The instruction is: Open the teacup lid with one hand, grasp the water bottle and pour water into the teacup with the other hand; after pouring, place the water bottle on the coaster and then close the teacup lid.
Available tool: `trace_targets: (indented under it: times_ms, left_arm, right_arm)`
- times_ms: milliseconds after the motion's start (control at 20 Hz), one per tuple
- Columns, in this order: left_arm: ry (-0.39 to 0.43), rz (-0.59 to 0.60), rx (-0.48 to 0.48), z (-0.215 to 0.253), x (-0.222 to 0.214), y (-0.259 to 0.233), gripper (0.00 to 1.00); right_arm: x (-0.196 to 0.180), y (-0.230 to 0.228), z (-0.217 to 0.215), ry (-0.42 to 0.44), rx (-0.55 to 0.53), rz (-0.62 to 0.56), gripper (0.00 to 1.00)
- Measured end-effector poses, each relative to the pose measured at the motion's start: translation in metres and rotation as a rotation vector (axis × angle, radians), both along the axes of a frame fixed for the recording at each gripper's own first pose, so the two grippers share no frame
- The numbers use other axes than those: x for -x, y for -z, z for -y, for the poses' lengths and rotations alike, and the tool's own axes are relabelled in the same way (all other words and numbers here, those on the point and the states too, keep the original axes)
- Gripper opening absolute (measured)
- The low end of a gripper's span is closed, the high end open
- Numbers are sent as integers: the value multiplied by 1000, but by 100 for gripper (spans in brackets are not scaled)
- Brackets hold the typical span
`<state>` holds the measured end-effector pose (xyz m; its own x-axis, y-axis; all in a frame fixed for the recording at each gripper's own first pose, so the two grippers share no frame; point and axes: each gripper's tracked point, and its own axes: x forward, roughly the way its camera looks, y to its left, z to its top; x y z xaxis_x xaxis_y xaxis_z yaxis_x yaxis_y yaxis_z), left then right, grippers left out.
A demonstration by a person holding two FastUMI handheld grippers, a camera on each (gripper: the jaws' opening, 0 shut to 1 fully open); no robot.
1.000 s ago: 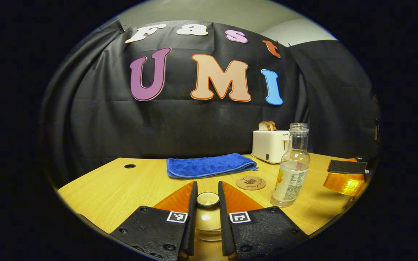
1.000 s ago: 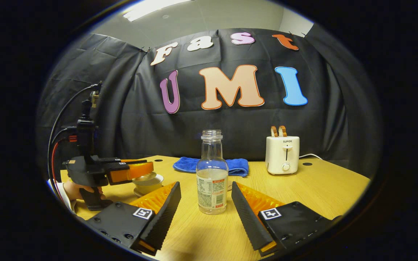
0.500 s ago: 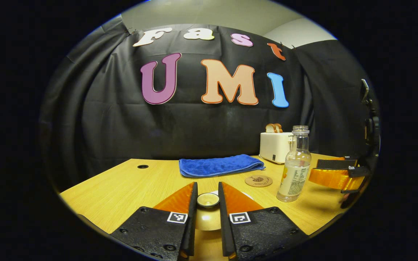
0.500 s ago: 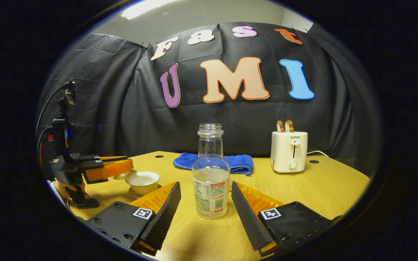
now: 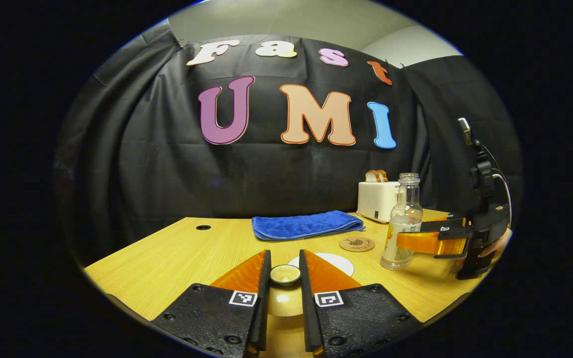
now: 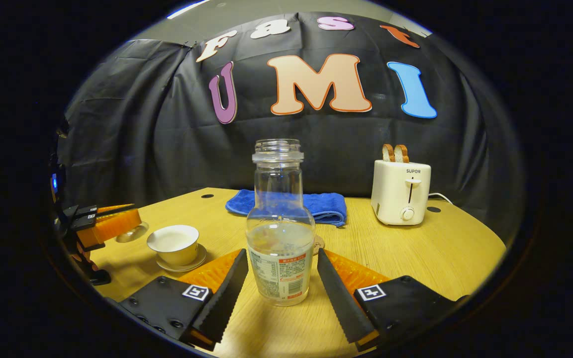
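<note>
Uncapped bottle (image 6: 280,233) upright, part-full; white teacup (image 6: 173,244) open on saucer; lid (image 5: 285,274) lifted.

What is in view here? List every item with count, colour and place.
bottle: 1, clear, part full, uncapped, between the right gripper's fingers
teacup: 1, white, open, on saucer, table's left
lid: 1, held off the cup by left gripper
coaster: 1, brown, beside bottle
towel: 1, blue, table's rear
toaster: 1, white, two bread slices, rear right
table: 1, light wood
left gripper: shut on lid
right gripper: open around bottle

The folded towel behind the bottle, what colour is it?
Blue; the towel shows best in the left gripper view.
</note>
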<state>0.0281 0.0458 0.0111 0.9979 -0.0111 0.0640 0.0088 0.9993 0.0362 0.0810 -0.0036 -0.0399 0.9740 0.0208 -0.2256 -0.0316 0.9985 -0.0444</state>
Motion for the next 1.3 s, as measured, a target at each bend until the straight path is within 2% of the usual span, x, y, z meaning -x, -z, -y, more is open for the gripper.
trace_targets:
  times_ms: [200, 250, 300, 400, 500, 650, 750, 900, 1100, 1300]
  left_arm:
    - [-7, 3, 1, -7, 8, -1, 27]
    - [-11, 2, 2, -9, 8, -2, 27]
    - [-13, 2, 2, -10, 8, -1, 27]
    - [-17, 3, 2, -12, 11, -1, 27]
    - [-19, 4, 2, -14, 13, -1, 27]
    - [-29, 2, 3, -17, 12, -1, 27]
    - [-24, 3, 3, -15, 13, -1, 28]
    - [-24, 3, 3, -15, 13, 0, 27]
    - [-24, 2, 3, -15, 13, 0, 27]
    - [-27, 2, 4, -16, 14, 1, 28]
  right_arm:
    - [-15, 6, 1, 14, 3, -28, 92]
    - [-18, 8, 0, 19, 3, -33, 95]
    - [-21, 9, 1, 22, 2, -39, 87]
    - [-23, 10, 1, 26, 7, -47, 91]
    - [-22, 9, 1, 27, 15, -41, 80]
    - [-23, 6, 0, 29, 55, -24, 81]
    - [-25, 3, 8, 37, 134, -33, 81]
    - [-26, -25, 20, 70, 220, -9, 81]
    - [-23, -60, 30, 94, 448, 33, 81]
    - [-29, -69, 22, 84, 646, 32, 80]
